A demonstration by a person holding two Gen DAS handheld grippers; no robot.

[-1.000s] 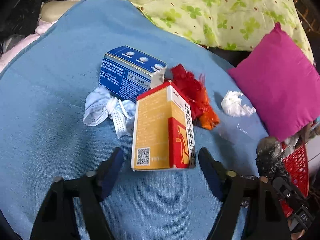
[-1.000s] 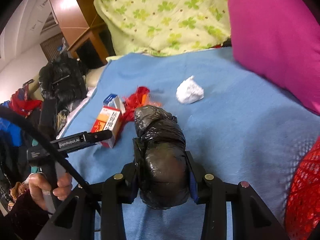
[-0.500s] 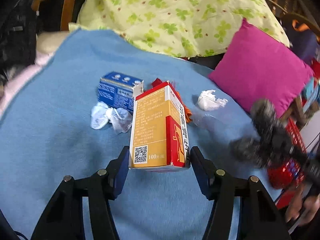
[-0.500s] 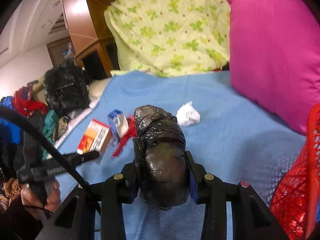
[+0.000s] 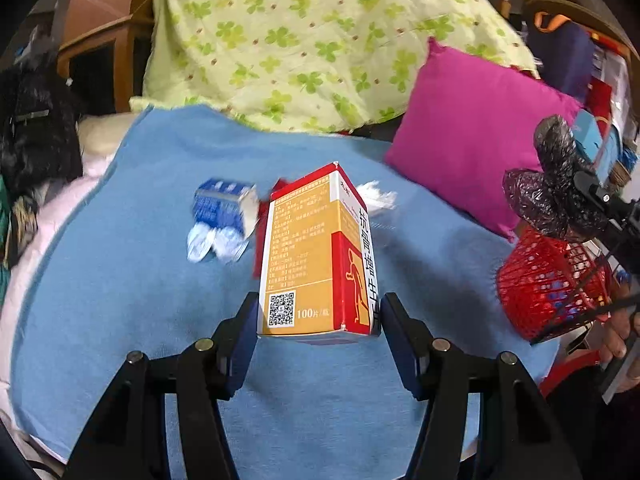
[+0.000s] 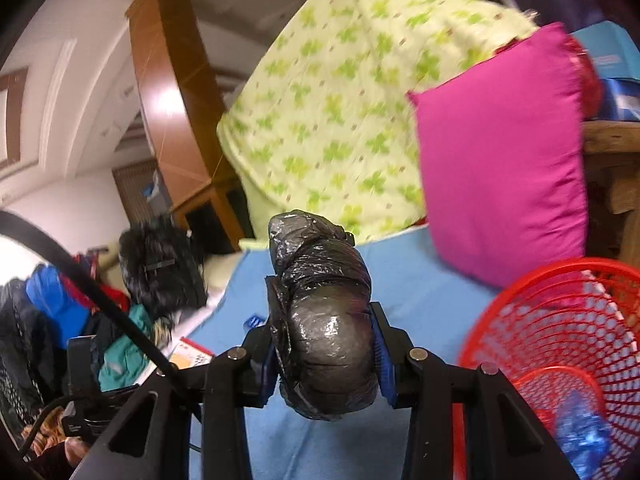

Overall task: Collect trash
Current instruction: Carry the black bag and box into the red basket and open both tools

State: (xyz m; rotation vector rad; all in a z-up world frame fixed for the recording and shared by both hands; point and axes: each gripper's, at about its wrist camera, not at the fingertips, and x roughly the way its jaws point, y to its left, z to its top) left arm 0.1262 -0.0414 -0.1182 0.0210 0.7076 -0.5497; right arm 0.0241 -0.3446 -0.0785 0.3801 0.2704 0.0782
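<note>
A: Left wrist view. We log the left gripper point(image 5: 318, 320) clamped on the lower sides of the orange-and-red carton point(image 5: 318, 252), which is held above the blue blanket point(image 5: 120, 300). Behind it, a blue box point(image 5: 224, 208) and crumpled wrappers point(image 5: 214, 242) lie blurred; a white tissue wad point(image 5: 376, 198) is half hidden by the carton.

B: At the right edge, the red mesh basket point(image 5: 552, 288) (rim partly cut off), with the black bag bundle point(image 5: 552, 192) above it.

A: Right wrist view. The right gripper point(image 6: 324, 354) is closed tight on the black bag bundle point(image 6: 324, 332), held beside and left of the red mesh basket point(image 6: 560, 344).

B: Something blue sits inside the basket; we cannot make it out. The magenta pillow point(image 6: 500, 152) is motion-blurred.
</note>
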